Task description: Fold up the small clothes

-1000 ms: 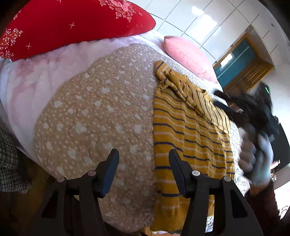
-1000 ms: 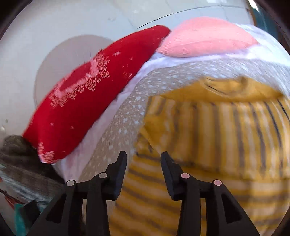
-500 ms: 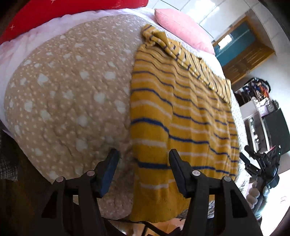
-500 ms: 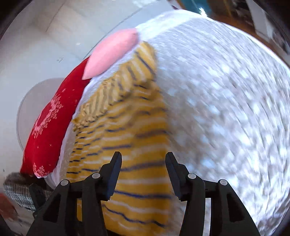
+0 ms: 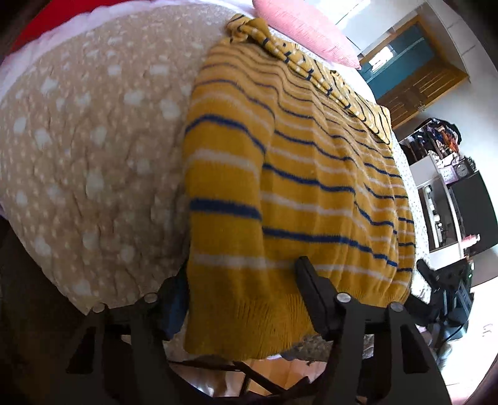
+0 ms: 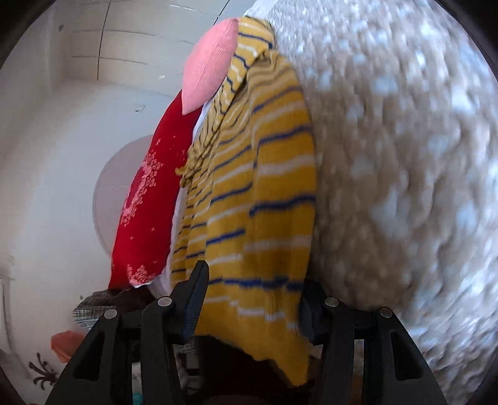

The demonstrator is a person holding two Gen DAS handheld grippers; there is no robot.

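Note:
A yellow knit sweater (image 5: 305,174) with blue and white stripes lies spread on a tan spotted bedspread (image 5: 87,149), its hem hanging over the near bed edge. It also shows in the right wrist view (image 6: 261,199). My left gripper (image 5: 239,280) is open with its fingers on either side of the hem's left corner, the cloth between them. My right gripper (image 6: 252,286) is open around the hem's other corner, the cloth between its fingers. The right gripper also shows at the far right of the left wrist view (image 5: 442,280).
A pink pillow (image 5: 305,28) and a red pillow (image 6: 149,199) lie at the head of the bed. The bedspread (image 6: 404,155) extends to the right. A shelf and dark furniture (image 5: 451,193) stand beyond the bed. Wooden floor shows below the bed edge.
Both grippers have moved down and in to the sweater's hem at the near bed edge, one at each corner. The hem now sits between each pair of open fingers.

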